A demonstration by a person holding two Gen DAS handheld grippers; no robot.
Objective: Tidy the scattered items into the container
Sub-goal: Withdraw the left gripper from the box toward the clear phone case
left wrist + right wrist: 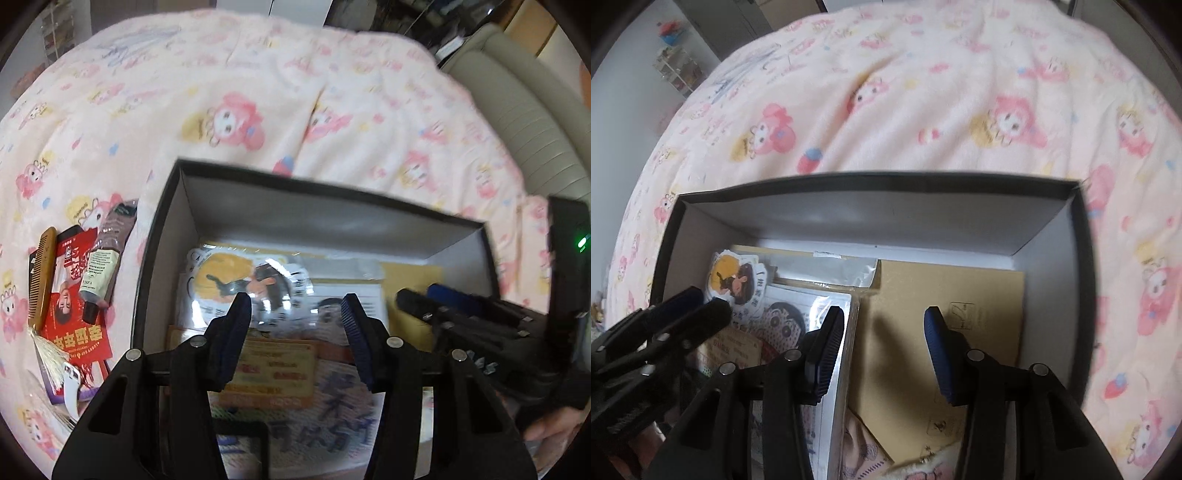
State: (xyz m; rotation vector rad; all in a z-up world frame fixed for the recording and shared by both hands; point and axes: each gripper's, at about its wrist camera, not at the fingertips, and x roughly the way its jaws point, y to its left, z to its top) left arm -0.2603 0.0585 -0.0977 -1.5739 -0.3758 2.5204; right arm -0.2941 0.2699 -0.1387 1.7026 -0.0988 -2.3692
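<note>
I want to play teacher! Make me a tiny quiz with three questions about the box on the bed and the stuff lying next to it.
1. True or false: the wooden comb is already inside the black box.
2. Which lies beside the comb on the blanket? A) a tube B) a spoon C) a shoe
3. Fill in: the left tongs and right tongs both hang over the ___, holding nothing.

Key
1. False. The comb lies on the blanket, outside the box.
2. A. The tube is there, by a red card.
3. Box. Both pairs of tongs are open and empty.
</note>
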